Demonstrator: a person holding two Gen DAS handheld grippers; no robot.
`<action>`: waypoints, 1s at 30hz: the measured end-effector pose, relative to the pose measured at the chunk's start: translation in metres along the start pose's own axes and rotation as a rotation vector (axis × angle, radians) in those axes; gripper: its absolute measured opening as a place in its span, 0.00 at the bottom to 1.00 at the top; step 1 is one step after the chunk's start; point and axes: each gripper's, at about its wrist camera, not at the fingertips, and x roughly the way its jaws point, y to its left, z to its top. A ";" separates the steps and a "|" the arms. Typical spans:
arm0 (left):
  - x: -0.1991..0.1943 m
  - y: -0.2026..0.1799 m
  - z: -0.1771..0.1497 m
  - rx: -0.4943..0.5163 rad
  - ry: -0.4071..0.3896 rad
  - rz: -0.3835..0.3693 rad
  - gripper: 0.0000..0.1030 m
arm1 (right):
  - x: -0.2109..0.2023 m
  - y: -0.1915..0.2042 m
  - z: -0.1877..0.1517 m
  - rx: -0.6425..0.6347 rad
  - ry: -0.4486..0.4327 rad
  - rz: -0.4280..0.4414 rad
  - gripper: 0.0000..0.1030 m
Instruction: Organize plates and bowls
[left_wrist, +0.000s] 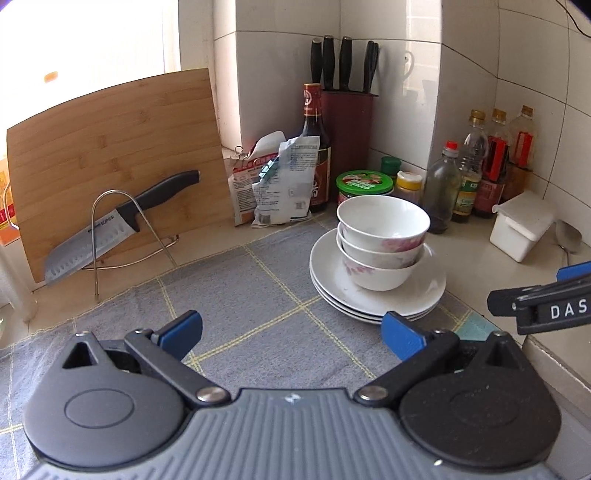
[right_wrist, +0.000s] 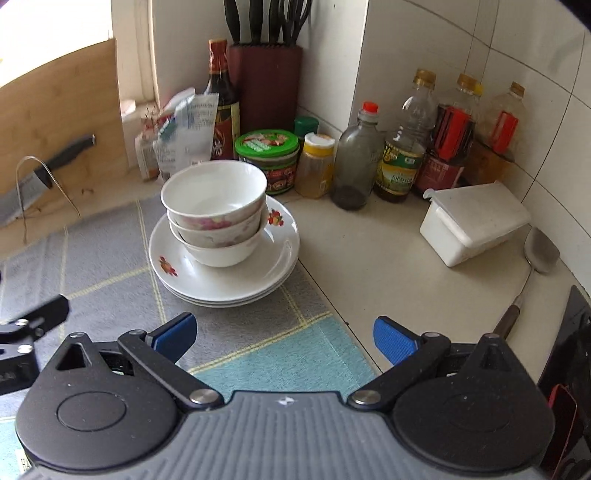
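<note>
Both tools hang back over the grey cloth (left_wrist: 236, 295), holding nothing. The left tool (left_wrist: 291, 332) has its blue fingers (left_wrist: 183, 326) spread wide, and the right tool (right_wrist: 284, 334) is spread just as wide. Ahead of them, three bowls (right_wrist: 214, 214) sit nested, mouths up, stacked upright on three plates (right_wrist: 273, 254) lying flat. That pile rests on the cloth's far right corner, near the surface's (right_wrist: 369, 258) back corner. Just behind it stand a green-lidded jar (right_wrist: 266, 158) and a row of bottles (right_wrist: 402, 147) along the wall. A white box (right_wrist: 472, 221) sits well right of the pile, with a spoon (right_wrist: 535, 258) beside it. At the left edge, a knife (left_wrist: 122, 221) leans on a board (left_wrist: 110, 147).
</note>
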 end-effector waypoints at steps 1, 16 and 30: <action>-0.002 -0.001 0.001 -0.006 -0.003 -0.003 0.99 | -0.003 0.000 0.000 -0.005 -0.008 0.001 1.00; -0.006 -0.022 0.012 -0.019 0.008 0.040 0.99 | -0.012 -0.009 0.001 0.008 -0.041 0.057 1.00; -0.009 -0.028 0.018 -0.029 0.006 0.068 0.99 | -0.009 -0.013 0.005 0.003 -0.051 0.087 1.00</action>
